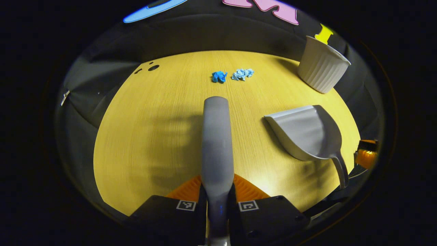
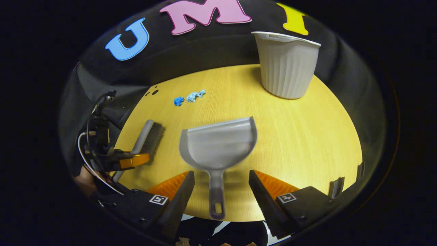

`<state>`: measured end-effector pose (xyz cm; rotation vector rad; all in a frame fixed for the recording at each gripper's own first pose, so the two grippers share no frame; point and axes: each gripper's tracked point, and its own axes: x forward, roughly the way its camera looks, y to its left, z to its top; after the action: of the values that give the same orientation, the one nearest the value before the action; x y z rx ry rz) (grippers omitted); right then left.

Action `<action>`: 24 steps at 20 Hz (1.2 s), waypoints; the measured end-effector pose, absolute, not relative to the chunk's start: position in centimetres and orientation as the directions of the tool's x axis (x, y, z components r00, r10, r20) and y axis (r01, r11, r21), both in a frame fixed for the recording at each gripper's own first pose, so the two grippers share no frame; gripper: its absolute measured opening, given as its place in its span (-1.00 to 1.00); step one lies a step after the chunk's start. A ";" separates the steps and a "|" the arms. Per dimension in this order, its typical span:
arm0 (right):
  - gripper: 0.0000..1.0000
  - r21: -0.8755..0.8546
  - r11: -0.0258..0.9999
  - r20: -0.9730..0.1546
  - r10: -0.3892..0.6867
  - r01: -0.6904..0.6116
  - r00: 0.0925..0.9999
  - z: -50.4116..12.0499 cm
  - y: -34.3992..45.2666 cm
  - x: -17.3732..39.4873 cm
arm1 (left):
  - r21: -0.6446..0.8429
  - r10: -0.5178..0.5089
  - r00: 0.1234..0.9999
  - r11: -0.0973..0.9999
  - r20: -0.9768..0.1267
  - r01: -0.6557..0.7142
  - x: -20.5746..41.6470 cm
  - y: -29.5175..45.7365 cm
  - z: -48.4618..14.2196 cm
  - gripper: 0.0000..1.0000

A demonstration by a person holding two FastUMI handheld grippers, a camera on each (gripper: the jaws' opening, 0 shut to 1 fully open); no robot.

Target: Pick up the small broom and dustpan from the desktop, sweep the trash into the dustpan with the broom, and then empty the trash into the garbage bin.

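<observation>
Left tongs (image 1: 217, 196) clamped on broom (image 1: 216, 136) handle, brush end forward over counter (image 1: 143, 136). Right tongs (image 2: 222, 191) spread wide, dustpan (image 2: 218, 145) handle lying between fingers, untouched. Blue paper scraps (image 1: 232, 75) farther ahead; white garbage bin (image 2: 286, 65) upright at far right.

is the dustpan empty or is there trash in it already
Empty: the dustpan scoop is bare, and the blue paper scraps lie on the desktop beyond it.

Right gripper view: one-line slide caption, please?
Open right hand-held gripper straddles the dustpan handle on the desktop, bin beyond.
</observation>
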<state>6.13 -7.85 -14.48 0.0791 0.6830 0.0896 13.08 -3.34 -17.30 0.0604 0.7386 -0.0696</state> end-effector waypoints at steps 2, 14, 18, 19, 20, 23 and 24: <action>0.99 0.108 0.992 -0.643 0.116 -0.060 0.757 -15.2 -7.1 6.1 | 0.021 -0.055 0.762 0.996 -0.646 0.090 12.4 -3.1 -16.5 -0.33; 0.99 0.069 0.998 -0.733 0.042 0.012 0.679 -21.6 -6.7 7.6 | -0.050 -0.084 0.818 0.996 -0.569 0.067 6.8 0.0 -13.3 -0.33; 0.99 0.009 1.000 -0.741 0.006 0.000 0.672 -23.3 -7.0 8.7 | -0.036 -0.054 0.810 0.999 -0.584 0.041 5.7 1.2 -13.8 -0.39; 0.99 -0.004 1.000 -0.743 0.002 -0.007 0.670 -23.6 -6.9 8.9 | -0.034 -0.047 0.806 0.999 -0.589 0.034 5.6 1.5 -13.9 -0.39; 0.98 -0.017 1.000 -0.746 -0.004 -0.013 0.666 -24.1 -6.8 9.0 | -0.030 -0.040 0.803 0.999 -0.595 0.028 5.3 1.7 -13.8 -0.39; 0.84 -0.039 0.999 -0.743 -0.023 -0.010 0.669 -24.4 -7.0 9.5 | -0.010 -0.021 0.799 1.000 -0.601 0.018 5.4 2.1 -13.2 -0.39; 0.36 -0.045 0.999 -0.737 -0.037 0.005 0.675 -24.3 -7.3 9.9 | -0.002 -0.015 0.800 1.000 -0.600 0.016 5.6 2.3 -13.1 -0.39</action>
<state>9.94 -7.32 -24.31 -0.0406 0.8302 -0.0233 5.58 2.31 -13.08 0.0029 0.6438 -0.0166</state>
